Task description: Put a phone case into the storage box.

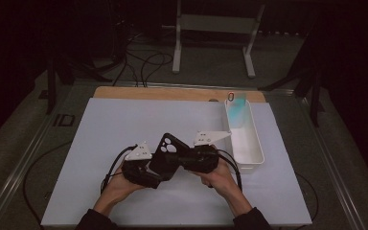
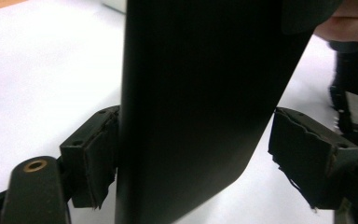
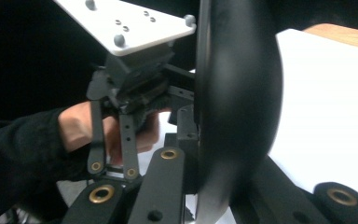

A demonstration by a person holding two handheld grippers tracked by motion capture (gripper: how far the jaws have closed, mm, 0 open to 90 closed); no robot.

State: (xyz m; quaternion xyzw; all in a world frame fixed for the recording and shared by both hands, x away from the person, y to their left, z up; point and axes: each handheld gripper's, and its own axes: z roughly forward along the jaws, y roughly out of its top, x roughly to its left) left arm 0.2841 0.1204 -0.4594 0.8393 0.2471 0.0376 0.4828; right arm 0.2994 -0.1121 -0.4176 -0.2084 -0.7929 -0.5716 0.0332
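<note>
Black phone case (image 1: 166, 154) clamped in right tool (image 1: 186, 158), between left tool (image 2: 191, 158) jaws.

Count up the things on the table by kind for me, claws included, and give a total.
Black phone cases: 1
Teal phone cases: 1
White trays: 1
Claws: 2, the left claw and the right claw
Total: 5

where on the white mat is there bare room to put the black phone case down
Bare patches: the far left of the white mat, between the wooden edge and the grippers; the near right corner below the white tray. Crowded: mid-mat, where the left gripper and right gripper flank the black phone case, and the tray holding a teal case.
</note>
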